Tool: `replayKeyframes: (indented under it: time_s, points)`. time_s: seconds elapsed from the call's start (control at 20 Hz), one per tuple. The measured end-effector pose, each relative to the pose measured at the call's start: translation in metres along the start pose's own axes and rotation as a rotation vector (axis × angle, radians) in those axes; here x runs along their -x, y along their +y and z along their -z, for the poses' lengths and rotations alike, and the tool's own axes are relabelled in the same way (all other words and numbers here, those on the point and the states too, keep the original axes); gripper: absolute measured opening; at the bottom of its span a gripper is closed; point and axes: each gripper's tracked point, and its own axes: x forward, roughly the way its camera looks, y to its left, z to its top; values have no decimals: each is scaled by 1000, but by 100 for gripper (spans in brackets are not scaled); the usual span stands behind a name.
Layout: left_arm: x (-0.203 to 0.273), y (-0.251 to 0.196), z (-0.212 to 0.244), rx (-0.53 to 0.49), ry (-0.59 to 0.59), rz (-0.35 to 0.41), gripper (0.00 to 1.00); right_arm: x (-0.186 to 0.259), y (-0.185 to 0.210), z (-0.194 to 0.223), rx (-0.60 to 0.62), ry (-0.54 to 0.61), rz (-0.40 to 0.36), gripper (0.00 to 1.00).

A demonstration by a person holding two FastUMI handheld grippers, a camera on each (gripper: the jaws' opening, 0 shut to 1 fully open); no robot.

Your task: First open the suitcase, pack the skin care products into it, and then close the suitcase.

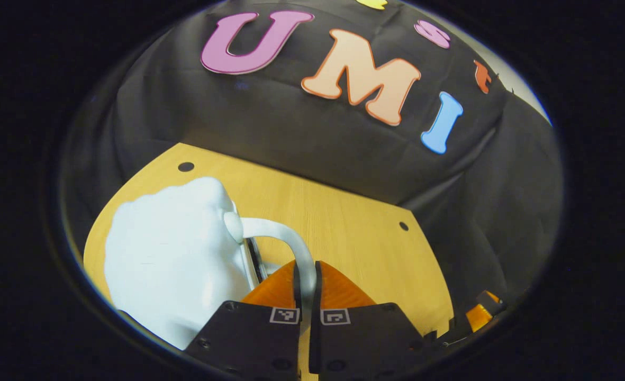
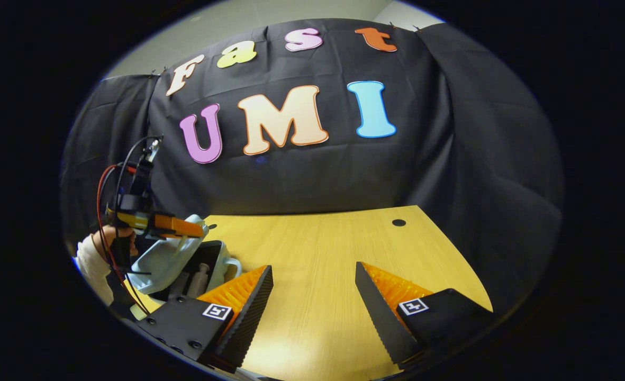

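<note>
Left gripper (image 1: 306,288) on suitcase handle (image 1: 286,241) — table edge near.

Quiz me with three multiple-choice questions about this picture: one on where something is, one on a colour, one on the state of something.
1. Where does the suitcase sit on the table in the right gripper view?
A. left edge
B. far right corner
C. centre

2. What colour is the suitcase?
A. red
B. pale blue
C. green

3. What is the left gripper doing?
A. hanging open
B. gripping the suitcase handle
C. holding a bottle

Answers: 1 A, it lies at the left edge. 2 B, its shell is pale blue. 3 B, both fingers press on the handle.
</note>
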Motion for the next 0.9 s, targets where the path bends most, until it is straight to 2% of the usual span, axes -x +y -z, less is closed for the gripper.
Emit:
replayKeyframes:
  time_s: [0.15,0.2,0.25,0.5,0.6,0.7,0.8,0.85,0.9]
  points:
    - [-22,0,30,-28,60,-37,0,2,-11,2,-2,7,26,98]
    - [-29,2,39,-51,85,-58,4,3,-14,2,-1,8,33,98]
    - [-33,4,48,-78,103,-77,0,4,-16,1,0,6,40,98]
    - [-44,14,63,-220,141,-183,4,8,-25,-14,4,-28,64,98]
    - [-47,15,67,-251,168,-208,13,10,-29,-21,6,-45,76,98]
    - [-46,9,71,-256,194,-202,27,12,-35,-27,11,-60,91,98]
    - [-39,5,63,-258,175,-210,51,14,-34,-33,-2,-77,91,98]
    - [-29,7,55,-272,160,-229,66,13,-33,-35,-9,-85,87,94]
    - [-19,11,47,-288,146,-243,78,13,-31,-37,-14,-92,81,98]
